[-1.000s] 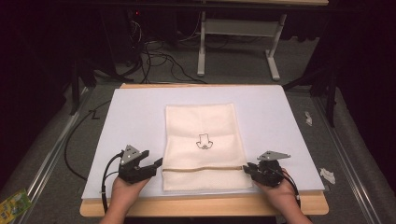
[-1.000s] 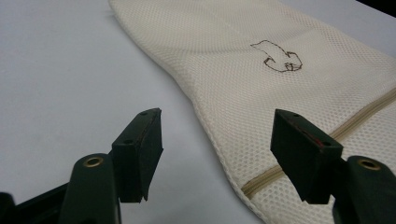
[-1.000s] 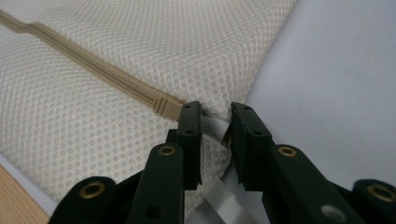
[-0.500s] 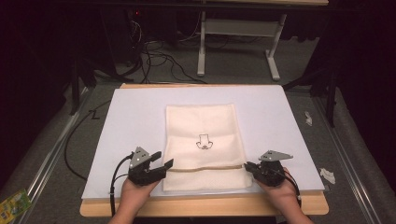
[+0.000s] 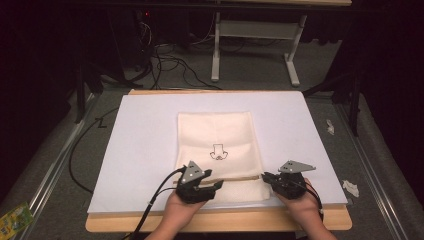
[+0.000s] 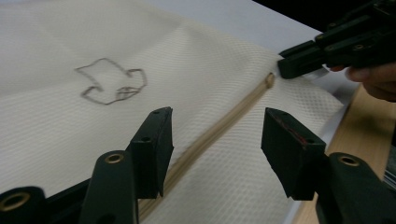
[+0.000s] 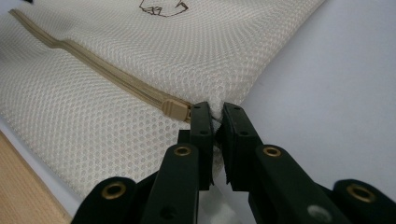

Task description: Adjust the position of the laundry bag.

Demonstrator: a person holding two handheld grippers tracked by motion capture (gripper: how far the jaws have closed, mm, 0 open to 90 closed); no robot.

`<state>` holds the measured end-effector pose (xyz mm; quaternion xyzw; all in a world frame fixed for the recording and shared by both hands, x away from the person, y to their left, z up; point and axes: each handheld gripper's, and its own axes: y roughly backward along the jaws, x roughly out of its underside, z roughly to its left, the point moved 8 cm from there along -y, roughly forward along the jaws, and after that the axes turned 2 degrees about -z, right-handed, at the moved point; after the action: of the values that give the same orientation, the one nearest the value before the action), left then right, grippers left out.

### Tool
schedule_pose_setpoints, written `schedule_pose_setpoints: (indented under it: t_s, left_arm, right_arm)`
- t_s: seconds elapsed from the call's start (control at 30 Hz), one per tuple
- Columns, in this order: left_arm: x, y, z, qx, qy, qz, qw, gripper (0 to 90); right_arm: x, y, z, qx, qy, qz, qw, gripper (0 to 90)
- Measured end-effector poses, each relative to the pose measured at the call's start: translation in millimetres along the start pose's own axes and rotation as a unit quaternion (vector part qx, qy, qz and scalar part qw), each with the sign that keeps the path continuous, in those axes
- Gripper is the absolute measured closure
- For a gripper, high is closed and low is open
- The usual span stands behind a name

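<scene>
The cream mesh bag [image 5: 218,150] lies flat near the middle of the white sheet [image 5: 140,135], its lower edge close to the sheet's near border. A small dark line drawing [image 5: 218,152] is printed on the bag's centre. A tan zipper [image 5: 235,177] runs straight across the bag near its lower edge, level with both grippers. In the right gripper view the zipper's end piece [image 7: 176,110] sits at the bag's side edge, just beside the black jaws.

The right gripper [image 5: 267,178] rests at the bag's right edge, at the zipper's end. Its jaws are clenched on the bag's mesh edge; in the right gripper view a fold of fabric is pinched in the narrow gap between the 2 pads. The right hand [image 5: 302,212] holds the tool low over the sheet.

The left gripper [image 5: 212,189] sits over the bag's lower left part, above the zipper line. Its jaws have just been closing but stand apart; in the left gripper view the zipper [image 6: 219,128] passes between the 2 pads [image 6: 156,149] without either pad pressing on it. Nothing is grasped. The left hand [image 5: 182,212] enters from the bottom of the high view, and a black cable [image 5: 160,195] trails from the tool across the sheet.

The sheet covers a wooden table [image 5: 220,225], whose bare edge shows along the near side. Beyond the table stands a grey metal frame [image 5: 252,47] on a carpeted floor [image 5: 400,165], with dark cables [image 5: 170,62] lying to its left.
</scene>
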<state>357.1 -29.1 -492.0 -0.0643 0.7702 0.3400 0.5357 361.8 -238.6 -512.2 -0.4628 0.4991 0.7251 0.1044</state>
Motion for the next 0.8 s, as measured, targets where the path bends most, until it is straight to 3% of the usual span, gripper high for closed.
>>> schedule_pose_setpoints:
  t_s: [0.17, 0.2, 0.5, 0.67, 0.8]
  left_arm:
    - [-4.2, -30.6, -26.0, 0.031, -0.003, 0.009, 0.9995, 54.3]
    - [-5.7, -41.6, -32.9, 0.03, -0.014, 0.016, 0.9993, 57.6]
    - [-5.7, -77.0, -42.8, 0.027, 0.001, 0.043, 0.9987, 66.8]
    - [-9.1, -90.6, -48.8, 0.029, 0.021, 0.033, 0.9988, 70.8]
    - [-10.5, -96.4, -52.9, 0.028, 0.022, 0.03, 0.9989, 73.5]
  right_arm:
    - [-1.9, 1.2, 0.8, -0.002, 0.003, -0.007, 1.0, 84.7]
    - [-2.0, 1.5, 0.8, -0.002, 0.003, -0.008, 1.0, 84.7]
    - [-5.5, 3.9, 2.0, -0.003, 0.004, -0.018, 0.9998, 84.8]
    - [-7.1, 4.9, 2.8, -0.007, 0.002, -0.025, 0.9997, 84.9]
    - [-7.3, 5.1, 3.0, -0.008, 0.0, -0.025, 0.9997, 85.0]
